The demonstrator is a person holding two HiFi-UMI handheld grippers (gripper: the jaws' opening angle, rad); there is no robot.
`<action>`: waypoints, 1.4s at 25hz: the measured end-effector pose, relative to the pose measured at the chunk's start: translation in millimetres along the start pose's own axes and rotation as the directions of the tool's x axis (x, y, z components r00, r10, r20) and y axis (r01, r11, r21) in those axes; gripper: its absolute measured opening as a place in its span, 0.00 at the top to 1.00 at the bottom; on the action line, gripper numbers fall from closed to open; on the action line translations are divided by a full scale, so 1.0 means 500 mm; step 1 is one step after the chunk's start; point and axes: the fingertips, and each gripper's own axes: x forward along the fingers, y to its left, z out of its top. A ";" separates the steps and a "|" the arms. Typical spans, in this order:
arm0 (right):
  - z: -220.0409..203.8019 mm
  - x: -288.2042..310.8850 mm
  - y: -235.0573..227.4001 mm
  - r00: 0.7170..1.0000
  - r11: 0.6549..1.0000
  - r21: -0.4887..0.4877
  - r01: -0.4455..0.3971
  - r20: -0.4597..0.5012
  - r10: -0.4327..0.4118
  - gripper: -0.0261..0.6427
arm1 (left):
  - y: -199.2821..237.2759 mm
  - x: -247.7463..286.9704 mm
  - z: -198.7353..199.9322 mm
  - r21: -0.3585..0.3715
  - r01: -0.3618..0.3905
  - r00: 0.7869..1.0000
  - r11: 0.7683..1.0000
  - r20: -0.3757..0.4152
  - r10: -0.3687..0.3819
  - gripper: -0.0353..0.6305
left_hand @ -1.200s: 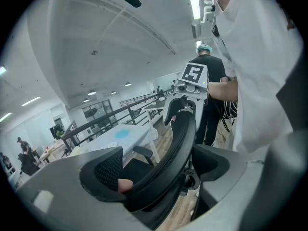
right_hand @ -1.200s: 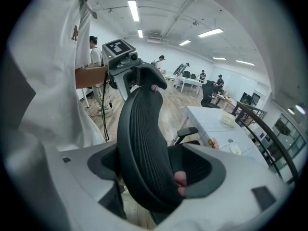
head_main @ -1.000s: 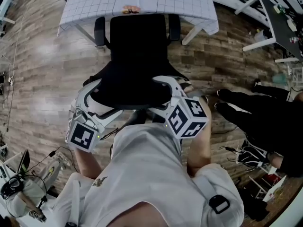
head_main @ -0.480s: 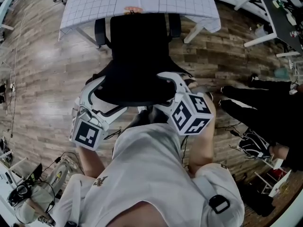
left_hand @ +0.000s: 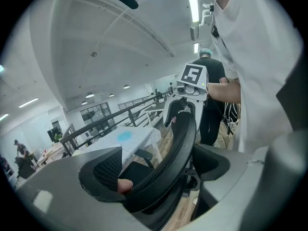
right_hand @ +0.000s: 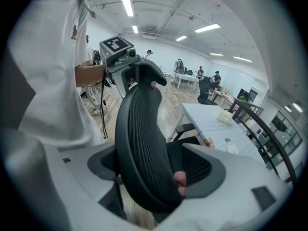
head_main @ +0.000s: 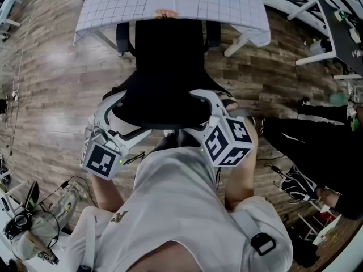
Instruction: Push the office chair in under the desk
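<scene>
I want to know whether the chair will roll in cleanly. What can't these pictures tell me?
- Wheels: head view, hidden under the office chair seat and backrest.
- Far side of the desk: cut off by the head view's top edge.
- Space under the desk: head view, covered by the grid cloth and the chair.

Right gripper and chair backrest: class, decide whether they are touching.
Touching. The right gripper view shows the right gripper with its jaws clamped on either side of the backrest, pad pressed against the mesh, no gap.

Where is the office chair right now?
In the head view, the office chair stands in the middle, its seat right at the edge of the desk, with the left gripper and right gripper clamped on the backrest's two sides.
</scene>
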 end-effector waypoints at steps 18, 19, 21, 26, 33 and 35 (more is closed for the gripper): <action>0.029 0.040 -0.053 1.000 1.000 -0.008 0.025 -0.015 -0.026 0.42 | 0.069 0.000 -0.022 -0.006 0.004 1.000 1.000 0.000 -0.004 0.26; 0.032 0.043 -0.056 0.999 1.000 -0.005 0.029 -0.017 -0.029 0.42 | 0.074 0.000 -0.025 -0.006 0.005 1.000 1.000 0.002 -0.005 0.26; 0.036 0.049 -0.062 0.999 0.999 0.005 0.036 -0.021 -0.036 0.42 | 0.083 0.000 -0.028 -0.002 0.015 1.000 1.000 0.007 -0.015 0.26; 0.055 0.062 -0.072 0.999 0.998 0.026 0.050 -0.016 -0.049 0.42 | 0.107 -0.007 -0.035 0.009 0.043 0.999 0.999 0.014 -0.043 0.26; 0.069 0.075 -0.080 0.998 0.997 0.048 0.062 -0.018 -0.062 0.42 | 0.127 -0.013 -0.045 0.011 0.068 0.998 0.998 0.018 -0.068 0.26; 0.075 0.078 -0.082 0.998 0.996 0.052 0.065 -0.016 -0.065 0.42 | 0.133 -0.016 -0.047 0.013 0.073 0.997 0.997 0.021 -0.073 0.26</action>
